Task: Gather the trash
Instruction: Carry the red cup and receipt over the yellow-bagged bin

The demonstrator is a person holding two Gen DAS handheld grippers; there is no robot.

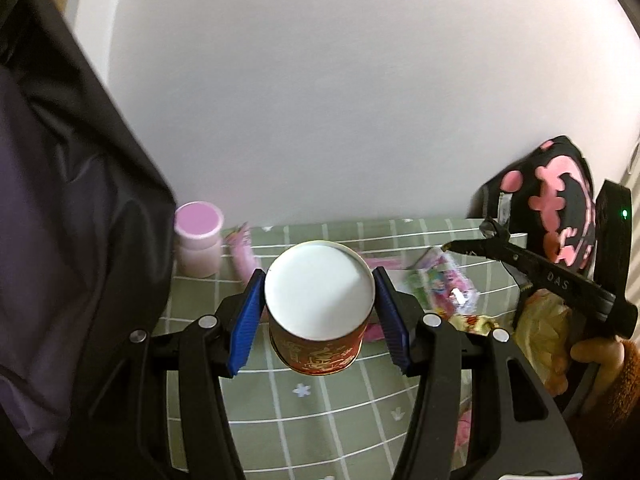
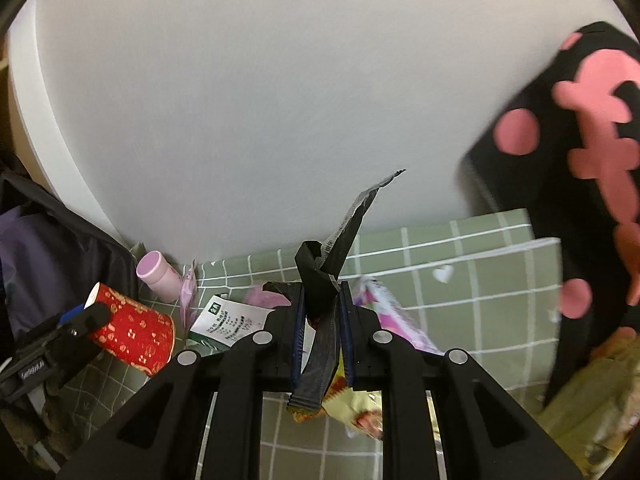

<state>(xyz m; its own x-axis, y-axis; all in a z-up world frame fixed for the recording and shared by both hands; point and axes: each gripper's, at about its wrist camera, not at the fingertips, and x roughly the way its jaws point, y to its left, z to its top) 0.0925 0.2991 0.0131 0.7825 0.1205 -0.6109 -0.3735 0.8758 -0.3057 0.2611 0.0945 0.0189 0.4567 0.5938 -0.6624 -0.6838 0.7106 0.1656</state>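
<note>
My left gripper is shut on a red paper cup with gold print. The blue pads press its sides and its white bottom faces the camera. It hangs above the green checked cloth. In the right wrist view the same cup lies tilted at the left, in the left gripper. My right gripper is shut on a crumpled black wrapper strip, which sticks up past the fingers and hangs down behind them. The right gripper also shows at the right of the left wrist view.
A pink bottle stands at the back left beside a dark jacket. Colourful wrappers, a printed receipt and a yellow wrapper lie on the cloth. A black bag with pink shapes stands at the right. A white wall is behind.
</note>
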